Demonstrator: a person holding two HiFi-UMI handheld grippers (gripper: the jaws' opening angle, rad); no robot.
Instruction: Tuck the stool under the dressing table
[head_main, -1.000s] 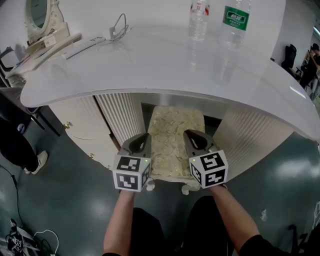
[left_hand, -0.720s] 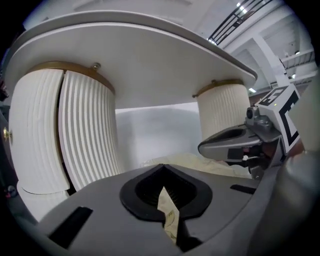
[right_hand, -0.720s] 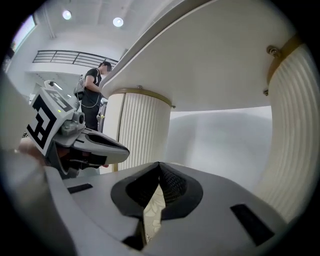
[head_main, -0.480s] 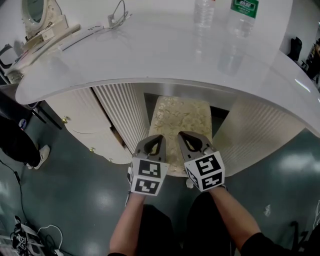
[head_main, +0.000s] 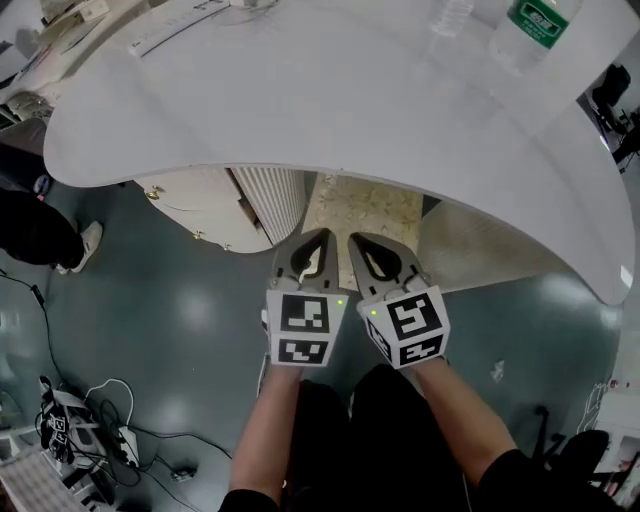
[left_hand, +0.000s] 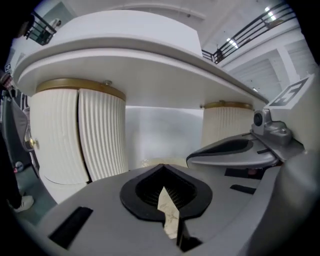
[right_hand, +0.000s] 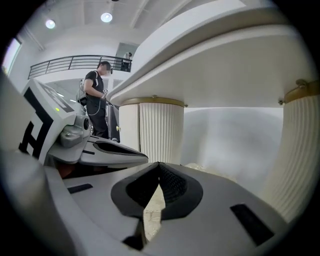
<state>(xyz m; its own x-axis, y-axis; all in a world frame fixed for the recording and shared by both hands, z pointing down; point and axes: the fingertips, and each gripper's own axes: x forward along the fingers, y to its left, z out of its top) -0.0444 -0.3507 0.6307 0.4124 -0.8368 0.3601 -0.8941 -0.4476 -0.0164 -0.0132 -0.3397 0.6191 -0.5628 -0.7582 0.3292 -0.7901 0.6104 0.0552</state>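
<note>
Stool (head_main: 365, 205) stands under the desk (head_main: 300, 110), between its 2 ribbed pedestals (head_main: 270, 195); only the near part shows past the desk's front edge. Left tool (head_main: 320, 236) and right tool (head_main: 353, 240) hang side by side just before this edge, both closed and empty, above open floor (head_main: 180, 310).

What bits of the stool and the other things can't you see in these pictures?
Legs of the stool: head view, hidden behind the left claw and right claw.
Far end of the stool: head view, covered by the tabletop.
Tops of the green-label bottle and clear bottle: head view, cut off by the top edge.
What the person holds: right gripper view, too small.
</note>
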